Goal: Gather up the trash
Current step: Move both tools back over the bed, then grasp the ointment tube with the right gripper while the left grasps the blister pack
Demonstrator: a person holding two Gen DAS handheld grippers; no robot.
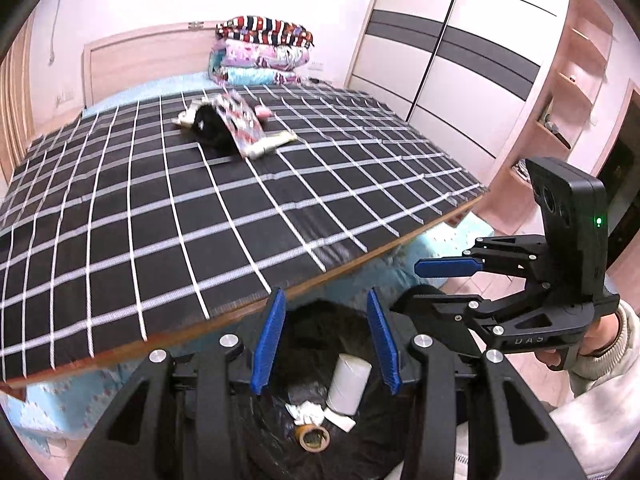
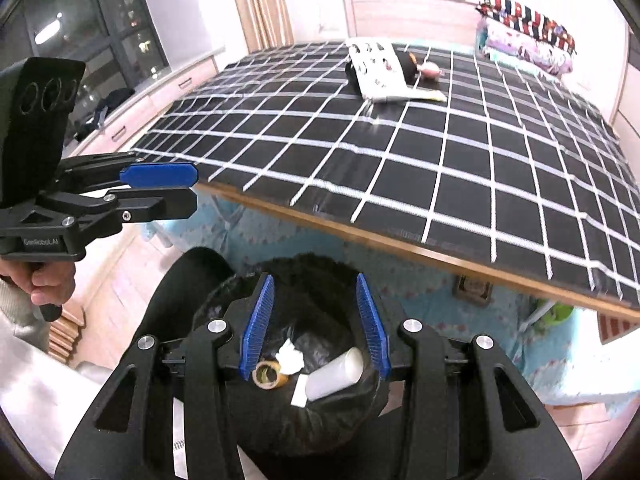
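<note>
My left tongs [image 1: 326, 340] wide, holding nothing, low centre of frame | my right tongs [image 2: 316, 322] wide, holding nothing, low centre | both over black bin bag [image 2: 320, 276] | in bag: white roll [image 2: 334, 374], tape ring [image 2: 269, 375], crumpled tissue [image 2: 290, 356] | checked bed cover [image 1: 160, 208] above, clutter pile [image 1: 236, 126] upper centre.

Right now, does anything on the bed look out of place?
Yes. A small heap lies alone mid-bed on the checked cover: a patterned sheet over something black, with pale scraps beside it. Bedding is stacked neatly at the headboard.
</note>
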